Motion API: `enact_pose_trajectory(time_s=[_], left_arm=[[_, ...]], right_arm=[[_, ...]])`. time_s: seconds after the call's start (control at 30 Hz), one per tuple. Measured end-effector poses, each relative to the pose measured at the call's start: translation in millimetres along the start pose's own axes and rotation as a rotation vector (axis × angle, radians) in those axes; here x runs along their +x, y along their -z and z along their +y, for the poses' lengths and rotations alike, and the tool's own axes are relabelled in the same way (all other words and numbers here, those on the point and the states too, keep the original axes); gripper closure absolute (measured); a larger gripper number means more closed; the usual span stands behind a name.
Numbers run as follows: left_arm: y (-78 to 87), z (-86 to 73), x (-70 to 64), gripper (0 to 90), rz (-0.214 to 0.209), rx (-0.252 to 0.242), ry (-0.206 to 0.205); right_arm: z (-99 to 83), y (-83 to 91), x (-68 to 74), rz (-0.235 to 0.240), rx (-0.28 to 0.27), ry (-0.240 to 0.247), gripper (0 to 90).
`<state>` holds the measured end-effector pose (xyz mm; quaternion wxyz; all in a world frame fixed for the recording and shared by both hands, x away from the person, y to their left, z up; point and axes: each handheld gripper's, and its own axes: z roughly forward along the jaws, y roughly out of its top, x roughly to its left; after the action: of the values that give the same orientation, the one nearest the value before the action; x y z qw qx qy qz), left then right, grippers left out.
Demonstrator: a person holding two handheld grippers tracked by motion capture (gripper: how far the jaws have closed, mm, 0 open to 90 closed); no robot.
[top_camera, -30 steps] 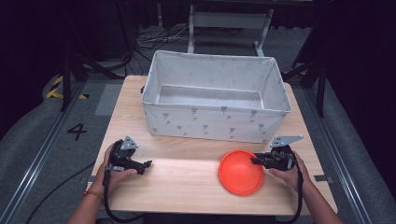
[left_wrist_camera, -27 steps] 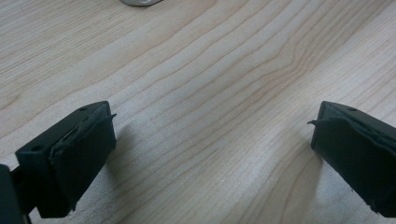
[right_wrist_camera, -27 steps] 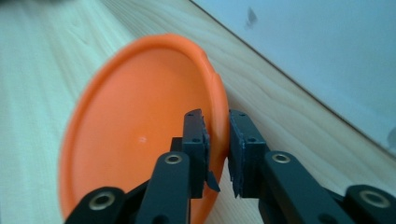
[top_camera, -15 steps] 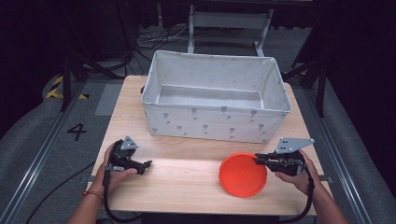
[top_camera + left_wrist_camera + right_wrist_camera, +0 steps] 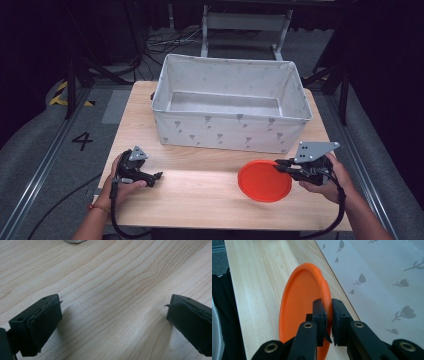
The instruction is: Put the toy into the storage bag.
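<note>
An orange plate (image 5: 264,180) lies on the wooden table (image 5: 200,197) at the front right. My right gripper (image 5: 279,165) is shut on the plate's right rim. In the right gripper view the two jaws pinch the rim of the orange plate (image 5: 302,305), with the gripper (image 5: 328,308) turned on its side. My left gripper (image 5: 157,176) rests low over bare wood at the front left. Its jaws stand wide apart with nothing between them, as the left gripper view (image 5: 113,315) shows.
A large white fabric bin (image 5: 230,131) with a grey flower print stands empty across the back half of the table. Its front wall (image 5: 384,277) is close behind the plate. Dark floor and rails surround the table.
The right gripper has drawn the orange plate a little toward the front right, away from the bin. The left gripper has stayed in place.
</note>
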<state>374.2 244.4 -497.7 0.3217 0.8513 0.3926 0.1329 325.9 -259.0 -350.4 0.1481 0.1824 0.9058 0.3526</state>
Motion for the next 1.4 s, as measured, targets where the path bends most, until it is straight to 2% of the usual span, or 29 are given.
enact_pose_trajectory(time_s=[0.13, 0.17, 0.23, 0.47, 0.8, 1.07, 1.4], left_arm=[[0.0, 0.0, 0.0, 0.3, 0.000, 0.000, 0.000], [0.0, 0.0, 0.0, 0.3, 0.000, 0.000, 0.000], [0.1, 0.2, 0.6, 0.5, 0.009, -0.003, -0.011], [0.9, -0.7, -1.7, 0.5, 0.020, 0.001, 0.013], [1.1, -0.7, -1.6, 0.5, 0.022, 0.001, 0.011], [1.2, -0.8, -1.4, 0.5, 0.028, 0.000, 0.009], [1.2, -0.8, -1.5, 0.6, 0.028, 0.000, 0.009]], right_arm=[[8.8, 9.9, -0.2, 0.002, 0.020, 0.031, 82.3], [11.8, 13.3, -0.3, 0.010, 0.026, 0.055, 82.3], [15.7, 17.5, -1.5, 0.013, 0.026, 0.059, 82.3], [33.4, 35.2, -8.2, 0.005, 0.026, 0.094, 82.2], [61.9, 64.7, -26.8, 0.002, 0.021, 0.125, 81.9], [86.0, 87.9, -39.2, -0.034, 0.014, 0.143, 81.9], [113.3, 100.6, -56.4, -0.084, 0.006, 0.143, 81.9]])
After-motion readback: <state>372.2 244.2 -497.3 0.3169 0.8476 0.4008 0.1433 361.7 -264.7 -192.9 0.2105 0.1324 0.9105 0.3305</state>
